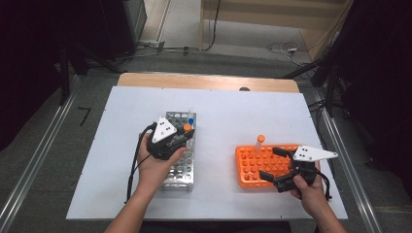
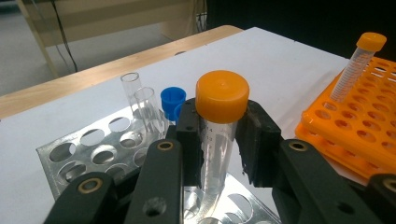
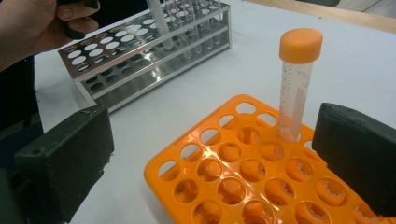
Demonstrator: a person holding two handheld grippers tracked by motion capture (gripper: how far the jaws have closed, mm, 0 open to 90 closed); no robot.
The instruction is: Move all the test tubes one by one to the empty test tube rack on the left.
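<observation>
My left gripper [image 2: 220, 126] is shut on a clear tube with an orange cap [image 2: 222, 95], the jaws pressing on it just under the cap. The tube stands upright, its lower end inside a hole of the metal rack [image 2: 84, 154]. From above, the left gripper [image 1: 186, 132] sits over the far end of this metal rack [image 1: 180, 170]. My right gripper [image 3: 212, 161] is open, jaws wide over the near part of the orange rack [image 3: 224, 186]. A second orange-capped tube [image 3: 296, 84] stands in a far hole of that rack, apart from both jaws.
A blue-capped tube [image 2: 172, 100] and two uncapped clear tubes [image 2: 140, 100] stand in the metal rack just beyond the held one. Both racks rest on a white sheet [image 1: 223, 116] covering the table. The orange rack [image 1: 252, 167] lies right of the metal one, with a gap between.
</observation>
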